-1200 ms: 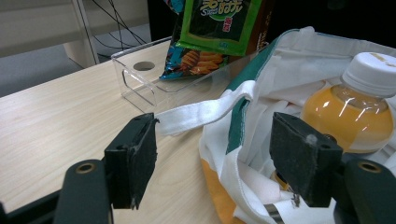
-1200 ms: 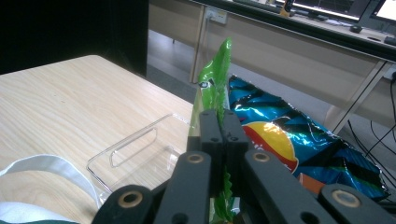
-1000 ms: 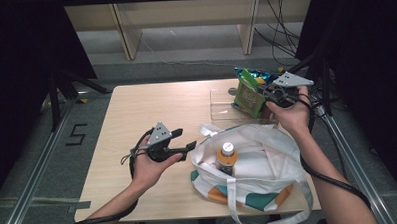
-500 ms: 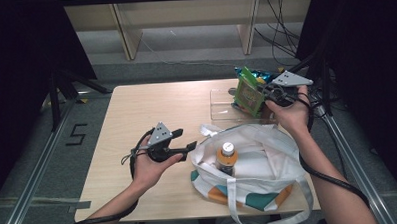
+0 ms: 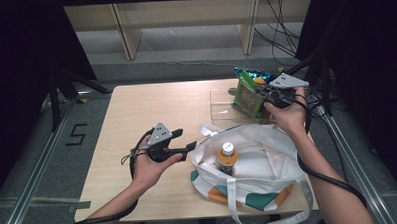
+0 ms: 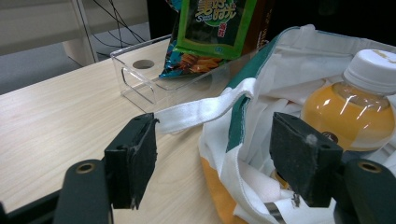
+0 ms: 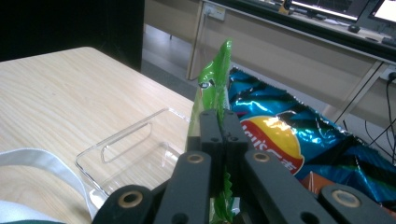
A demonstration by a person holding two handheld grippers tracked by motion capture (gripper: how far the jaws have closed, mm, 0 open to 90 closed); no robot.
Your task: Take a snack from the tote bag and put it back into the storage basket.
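Right gripper (image 7: 218,122) pinching green snack bag (image 7: 213,88) over clear tray (image 7: 135,154) | left gripper (image 6: 219,154) spread beside tote (image 6: 261,93)

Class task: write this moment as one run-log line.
right gripper: shut on green snack bag above clear tray | left gripper: open, by tote bag

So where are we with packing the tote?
Done: the orange drink bottle stands in the white tote bag. In hand: the right gripper is shut on the green snack packet over the clear tray. Left: that packet and the blue chip bag; left gripper waits open.
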